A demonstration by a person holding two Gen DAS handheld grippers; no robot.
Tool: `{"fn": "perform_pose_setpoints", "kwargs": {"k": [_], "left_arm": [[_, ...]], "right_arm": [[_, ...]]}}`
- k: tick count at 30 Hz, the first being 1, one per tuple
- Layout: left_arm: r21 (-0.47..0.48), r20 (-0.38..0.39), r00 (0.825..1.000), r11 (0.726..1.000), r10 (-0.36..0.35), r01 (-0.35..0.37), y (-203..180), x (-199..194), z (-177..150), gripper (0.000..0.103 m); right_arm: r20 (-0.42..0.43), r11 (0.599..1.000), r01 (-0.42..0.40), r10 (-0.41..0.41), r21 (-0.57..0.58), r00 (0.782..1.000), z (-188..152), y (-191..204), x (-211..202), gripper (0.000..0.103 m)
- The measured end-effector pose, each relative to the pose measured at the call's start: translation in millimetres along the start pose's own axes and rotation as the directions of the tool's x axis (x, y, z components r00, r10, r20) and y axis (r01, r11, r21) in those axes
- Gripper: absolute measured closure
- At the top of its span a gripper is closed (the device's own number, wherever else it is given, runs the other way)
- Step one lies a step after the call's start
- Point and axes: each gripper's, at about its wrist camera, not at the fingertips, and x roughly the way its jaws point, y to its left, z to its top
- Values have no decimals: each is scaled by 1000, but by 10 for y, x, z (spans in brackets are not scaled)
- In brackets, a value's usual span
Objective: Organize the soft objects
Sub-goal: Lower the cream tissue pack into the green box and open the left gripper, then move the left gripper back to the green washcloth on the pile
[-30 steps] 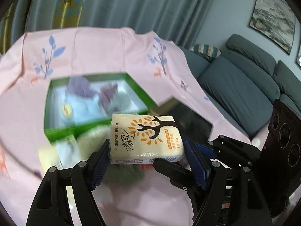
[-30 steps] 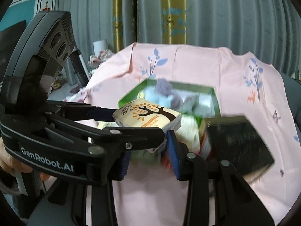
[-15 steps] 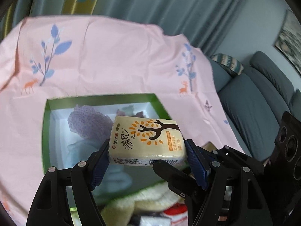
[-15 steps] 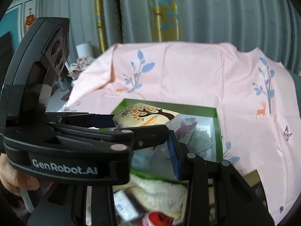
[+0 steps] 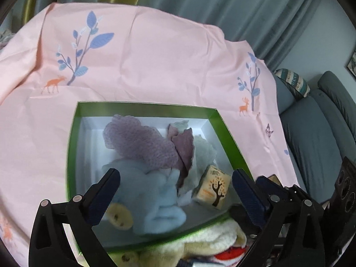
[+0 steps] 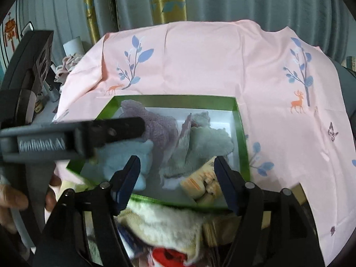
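Both claws, left [image 5: 175,184] and right [image 6: 176,175], hang spread and empty over our green box [image 5: 142,106]; the tissue pack [image 5: 211,187] (blurred) lies tilted inside among cloths.

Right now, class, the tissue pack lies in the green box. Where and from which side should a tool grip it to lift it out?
Come from above and pinch the tissue pack across its two broad printed faces, near the upper edge. It rests tilted on edge in the near right corner of the green box, leaning against the grey cloth. The box wall blocks a side approach, so only its top is free.
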Motion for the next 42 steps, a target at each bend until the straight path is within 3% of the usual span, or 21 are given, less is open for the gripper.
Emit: {"fn": "perform_pose_setpoints", "kwargs": {"k": [6,15,20,25,32,40,42], "left_arm": [[41,35,999,999,15,-16,-55,-367,-227,2],[115,45,999,993,3,-8,-202,-779,-831,2],[151,43,999,988,24,-30,-208,-858,-1220,2],[184,82,997,983,2,-17,-201,-937,-1592,2],[116,109,994,993,11,-23,-19,-935,-1930,2],[102,105,994,995,-12,1,54,-903,-1929,2],[116,105,994,993,-17,5,46,-884,-1902,2]], "right_arm": [[32,1000,-27,27,-8,999,-305,18,-399,30],[30,998,-67,67,1,997,-842,59,-781,30],[7,996,-87,87,0,996,-1116,128,-839,30],[0,990,-138,138,-11,990,-1384,251,-841,30],[9,982,-178,179,-57,984,-1515,449,-698,31],[-8,979,-198,198,-44,980,-1414,517,-368,51],[-13,979,-201,200,-37,980,-1372,508,-299,61]]}}
